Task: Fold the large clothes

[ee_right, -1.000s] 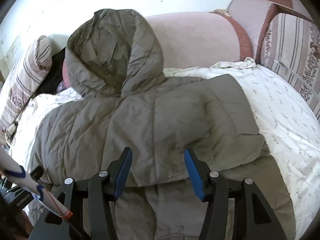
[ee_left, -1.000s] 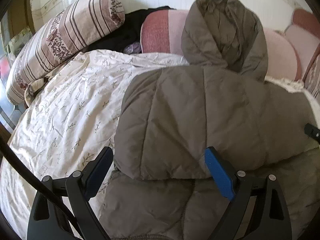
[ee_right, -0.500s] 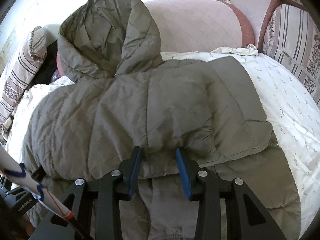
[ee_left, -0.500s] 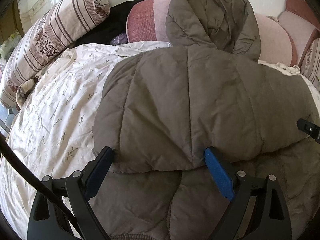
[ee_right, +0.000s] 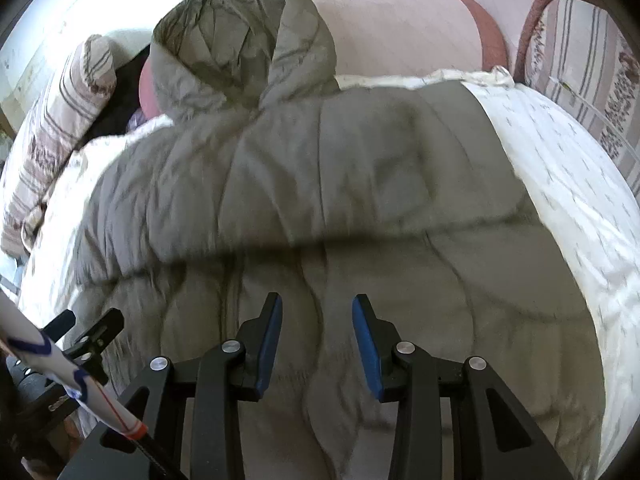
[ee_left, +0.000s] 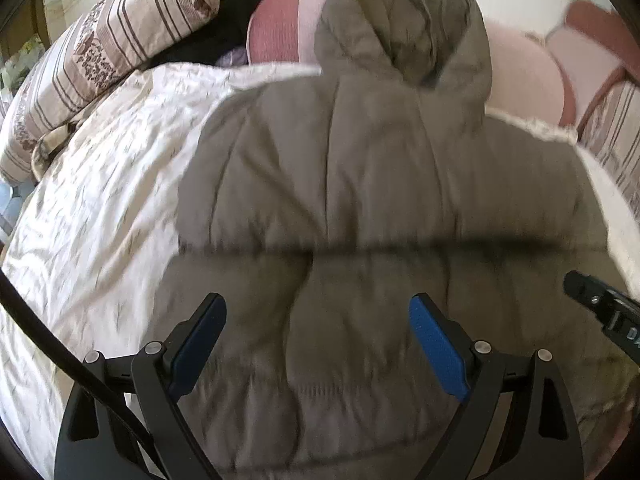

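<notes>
On bed (ee_left: 92, 216): grey hooded jacket (ee_left: 360, 184) folded; no legible writing.

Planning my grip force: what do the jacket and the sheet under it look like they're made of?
Jacket: likely a thin synthetic shell over puffy filling, matte grey-brown; stitched quilt lines and soft bulges show it. Sheet: probably woven cotton, cream with small sprig print, finely creased.

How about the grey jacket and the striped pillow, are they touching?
Apart. The left wrist view shows a wide stretch of white bedsheet between the jacket and the striped pillow.
</notes>
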A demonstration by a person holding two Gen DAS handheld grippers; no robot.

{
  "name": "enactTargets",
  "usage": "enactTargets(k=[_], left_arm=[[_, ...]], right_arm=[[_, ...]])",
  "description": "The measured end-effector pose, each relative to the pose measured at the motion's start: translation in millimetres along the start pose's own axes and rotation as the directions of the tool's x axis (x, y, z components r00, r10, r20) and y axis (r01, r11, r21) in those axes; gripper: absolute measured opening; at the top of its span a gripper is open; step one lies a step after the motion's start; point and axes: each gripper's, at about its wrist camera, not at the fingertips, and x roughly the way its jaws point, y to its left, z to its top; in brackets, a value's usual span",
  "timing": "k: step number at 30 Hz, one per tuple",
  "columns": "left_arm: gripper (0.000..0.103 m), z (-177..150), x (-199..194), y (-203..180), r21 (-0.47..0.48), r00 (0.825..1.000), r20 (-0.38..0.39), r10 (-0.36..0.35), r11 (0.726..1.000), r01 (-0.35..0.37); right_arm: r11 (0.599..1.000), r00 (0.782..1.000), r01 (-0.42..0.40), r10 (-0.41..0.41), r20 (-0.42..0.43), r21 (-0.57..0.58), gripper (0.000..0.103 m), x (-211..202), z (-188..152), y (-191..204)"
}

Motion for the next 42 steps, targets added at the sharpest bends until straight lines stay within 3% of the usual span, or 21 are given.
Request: enactTargets(k=[6, 12, 14, 18, 22, 26, 34, 37, 42], left_arm=[[0.092, -39.6, -12.1, -6.8, 0.014, 0.999, -0.044, 0.031, 0.999, -0.03], [0.092, -55.3, -55.4, -4.4, -0.06, 0.998, 0.042, 0.041, 0.997, -0.038], [0.092, -50.1, -61.2, -5.7, -0.064, 0.997, 0.073, 0.035, 0.997, -0.031], [0.092, -31.6, -59.2, -11.3, -0.029, 0.987, 0.133, 0.091, 0.996, -0.088], [0.092, -1.2, -52.0, -13.2, -0.013, 0.981, 0.176, 0.081, 0.997, -0.08], [0.092, 26.6, -41.9, -7.3, -0.005, 0.98, 0.191, 0.049, 0.999, -0.049], [0.092, 40.0, -15.6, 20.8, -0.055, 0.985, 0.155, 0.076, 0.996, -0.068], [0.092, 40.1, -16.0, 24.6, -0.065, 0.986, 0.155, 0.06, 0.997, -0.051], [0.092, 42.8, -22.0, 23.8, -0.067, 0.982, 0.186, 0.034, 0.998, -0.021]], right_arm=[[1.0, 0.999, 0.012, -0.012, -0.052, -0.004, 0.04, -10.1, -45.9, -12.4], [1.0, 1.0, 0.01, -0.01, -0.013, 0.005, 0.04, -35.6, -71.0, -19.9], [1.0, 1.0, 0.009, -0.009, -0.011, 0.005, 0.041, -38.1, -76.4, -21.7], [0.998, 0.999, 0.042, -0.043, -0.026, -0.04, 0.041, -36.2, -89.1, -20.7], [0.999, 0.999, 0.019, -0.021, -0.031, -0.043, 0.041, -51.3, -81.1, -25.2], [0.996, 0.998, 0.067, -0.066, 0.023, -0.054, 0.041, -78.6, -46.5, -25.8], [0.999, 0.996, -0.017, 0.019, 0.088, -0.027, 0.041, -124.7, 65.7, 5.0], [0.996, 0.99, -0.031, 0.042, 0.132, -0.084, 0.046, -141.2, 119.0, 30.4], [0.984, 0.975, 0.044, -0.005, 0.222, -0.173, 0.054, -147.5, 193.2, 63.8]])
